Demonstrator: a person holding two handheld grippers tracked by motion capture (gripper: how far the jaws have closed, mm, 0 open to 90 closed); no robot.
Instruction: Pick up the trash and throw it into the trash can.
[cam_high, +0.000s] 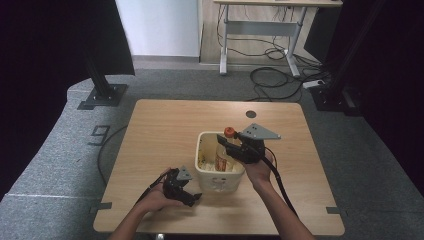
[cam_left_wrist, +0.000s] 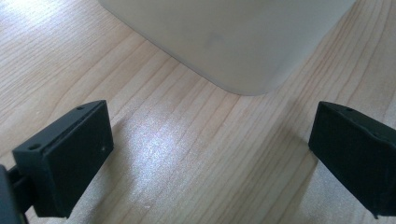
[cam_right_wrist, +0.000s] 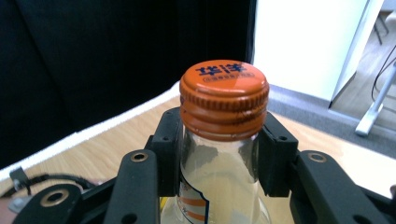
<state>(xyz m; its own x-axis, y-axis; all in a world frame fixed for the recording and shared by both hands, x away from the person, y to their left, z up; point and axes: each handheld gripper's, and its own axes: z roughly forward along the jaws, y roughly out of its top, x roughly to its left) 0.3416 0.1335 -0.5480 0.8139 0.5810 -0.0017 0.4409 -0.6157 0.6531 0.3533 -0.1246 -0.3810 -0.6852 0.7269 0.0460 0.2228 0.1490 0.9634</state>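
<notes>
Over the cream bin (cam_high: 220, 172) near the middle of the wooden surface (cam_high: 165, 125), my right tool (cam_high: 231, 146) is clamped on the neck of a clear bottle (cam_right_wrist: 219, 186), just under its orange cap (cam_right_wrist: 224, 100) (blue print on top). Its body stands inside the bin. My left tool (cam_high: 192, 197) rests on the surface just beside the bin's near-left corner, jaws spread wide with nothing between them.

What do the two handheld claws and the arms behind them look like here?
Both the left claw and the right claw are black, with blocky two-jaw tips. Each carries a grey three-cornered plate and trails a black cable. The forearms are bare; no sleeves are visible.
</notes>
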